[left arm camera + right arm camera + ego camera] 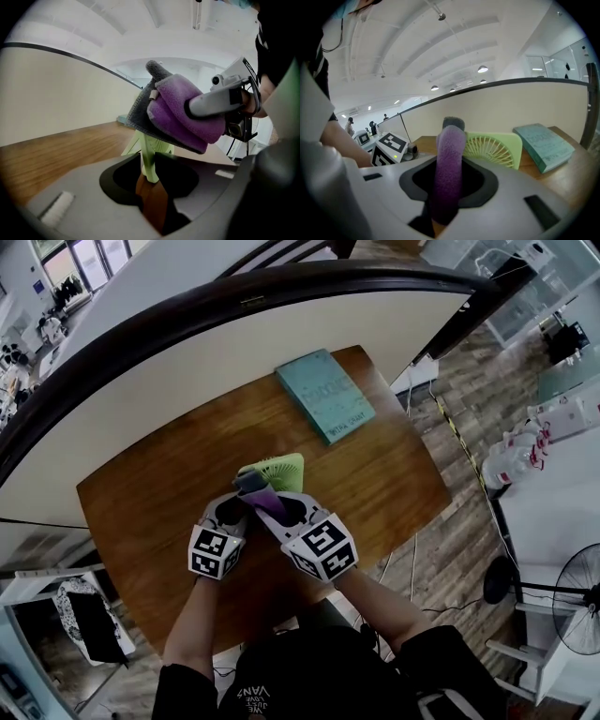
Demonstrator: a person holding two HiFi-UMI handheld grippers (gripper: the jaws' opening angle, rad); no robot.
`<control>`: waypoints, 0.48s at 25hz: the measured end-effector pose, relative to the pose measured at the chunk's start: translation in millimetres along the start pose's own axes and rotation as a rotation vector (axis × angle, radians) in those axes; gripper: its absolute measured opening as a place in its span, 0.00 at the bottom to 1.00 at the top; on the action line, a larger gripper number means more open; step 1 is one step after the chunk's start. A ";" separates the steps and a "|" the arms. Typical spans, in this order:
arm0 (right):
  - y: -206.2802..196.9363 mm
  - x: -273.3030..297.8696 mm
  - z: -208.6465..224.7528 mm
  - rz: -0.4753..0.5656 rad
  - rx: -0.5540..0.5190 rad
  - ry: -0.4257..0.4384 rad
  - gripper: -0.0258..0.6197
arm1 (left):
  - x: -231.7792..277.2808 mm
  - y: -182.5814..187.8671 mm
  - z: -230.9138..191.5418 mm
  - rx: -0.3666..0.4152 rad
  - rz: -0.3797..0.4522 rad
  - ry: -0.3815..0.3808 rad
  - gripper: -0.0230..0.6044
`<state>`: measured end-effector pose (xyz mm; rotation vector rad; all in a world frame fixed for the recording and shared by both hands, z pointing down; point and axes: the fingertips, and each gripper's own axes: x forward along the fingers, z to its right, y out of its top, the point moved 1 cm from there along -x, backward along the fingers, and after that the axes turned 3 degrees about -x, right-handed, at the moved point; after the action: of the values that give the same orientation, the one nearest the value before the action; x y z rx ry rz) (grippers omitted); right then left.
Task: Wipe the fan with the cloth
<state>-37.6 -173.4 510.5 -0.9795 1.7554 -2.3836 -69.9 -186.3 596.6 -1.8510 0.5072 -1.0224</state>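
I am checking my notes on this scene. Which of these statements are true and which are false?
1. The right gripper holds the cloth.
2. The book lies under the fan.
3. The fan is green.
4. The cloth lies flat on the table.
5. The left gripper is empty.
1. True. The right gripper is shut on the cloth.
2. False. The book lies apart from the fan, further back on the table.
3. True.
4. False. The cloth is held up against the fan.
5. False. The left gripper has a part of the fan between its jaws.
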 end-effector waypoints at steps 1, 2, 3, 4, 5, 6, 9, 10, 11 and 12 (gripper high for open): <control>-1.1 -0.2 1.6 -0.003 0.002 -0.004 0.19 | 0.0 0.0 -0.1 0.006 0.002 -0.002 0.20; -2.5 -0.6 3.2 -0.006 0.005 -0.009 0.19 | -0.1 0.1 0.0 0.011 0.004 -0.003 0.18; -4.3 -1.3 4.9 -0.008 0.009 -0.014 0.19 | -0.4 0.7 0.5 0.012 0.005 -0.004 0.18; -6.3 -2.4 6.8 -0.011 0.013 -0.020 0.19 | -0.7 1.8 1.0 0.009 0.006 -0.004 0.18; -8.2 -3.9 9.4 -0.013 0.017 -0.028 0.19 | -0.8 2.1 1.5 0.007 0.005 -0.005 0.18; -9.7 -5.9 12.6 -0.016 0.020 -0.037 0.19 | -0.3 1.4 1.9 0.008 0.002 -0.007 0.18; -13.3 -15.6 26.2 -0.019 0.034 -0.075 0.19 | 0.7 0.6 2.0 0.017 -0.006 -0.009 0.18; -14.7 -19.6 31.5 -0.020 0.042 -0.090 0.19 | 0.5 0.6 1.9 0.020 -0.007 -0.009 0.18; -16.4 -24.0 37.3 -0.021 0.050 -0.107 0.19 | 0.1 0.4 1.9 0.021 -0.008 -0.009 0.18; -18.7 -28.8 43.5 -0.022 0.058 -0.126 0.19 | -0.4 0.0 2.1 0.023 -0.009 -0.009 0.18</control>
<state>13.3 -193.0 520.6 -1.1196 1.6319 -2.3156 -68.4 -185.0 596.0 -1.8382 0.4810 -1.0217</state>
